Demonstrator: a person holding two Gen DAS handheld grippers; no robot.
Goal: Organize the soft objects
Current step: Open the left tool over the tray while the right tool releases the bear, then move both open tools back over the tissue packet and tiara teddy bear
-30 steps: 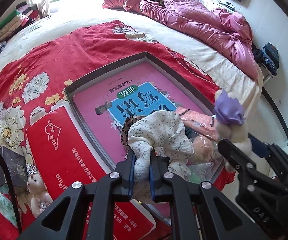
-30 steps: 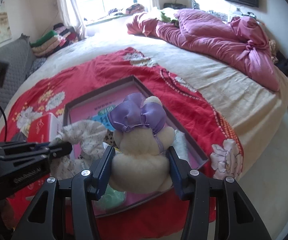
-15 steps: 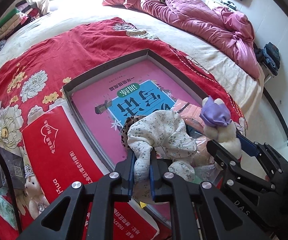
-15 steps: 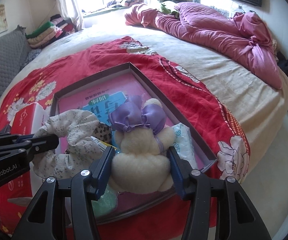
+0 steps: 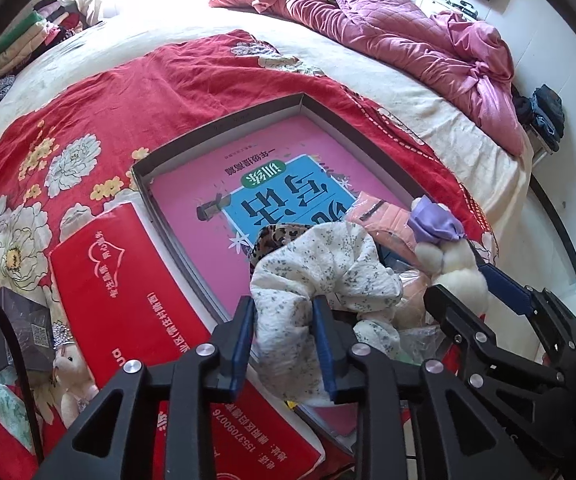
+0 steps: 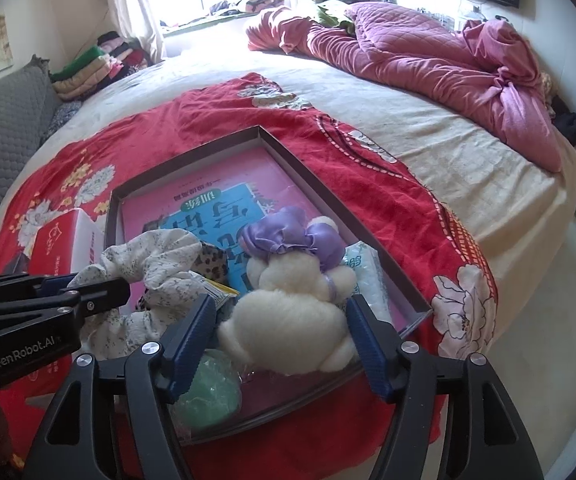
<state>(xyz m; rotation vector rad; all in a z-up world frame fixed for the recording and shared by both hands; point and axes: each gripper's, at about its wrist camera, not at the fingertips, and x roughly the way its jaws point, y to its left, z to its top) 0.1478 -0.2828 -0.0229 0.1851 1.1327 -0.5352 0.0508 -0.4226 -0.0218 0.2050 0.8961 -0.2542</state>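
My left gripper (image 5: 284, 344) has its jaws open around a white floral scrunchie (image 5: 319, 268), which rests in the near corner of the dark shallow box (image 5: 224, 124). My right gripper (image 6: 284, 332) has its jaws opened wide beside a white plush bear with a purple bow (image 6: 288, 304), which sits in the box (image 6: 192, 148). The bear also shows in the left wrist view (image 5: 451, 260). A leopard scrunchie (image 5: 276, 236), a peach item (image 5: 383, 216), a green soft item (image 6: 208, 392) and a tissue pack (image 6: 367, 268) lie in the box on a pink book (image 5: 248, 184).
A red tissue box (image 5: 128, 280) lies left of the box on the red floral blanket (image 5: 88, 100). A small white bear (image 5: 72, 380) and a dark box (image 5: 12, 328) lie at the near left. A pink quilt (image 6: 427, 52) is heaped far right; folded clothes (image 6: 96, 60) far left.
Both grippers came down toward the box's near corner and their jaws opened. The scrunchie and the bear now rest in the box.
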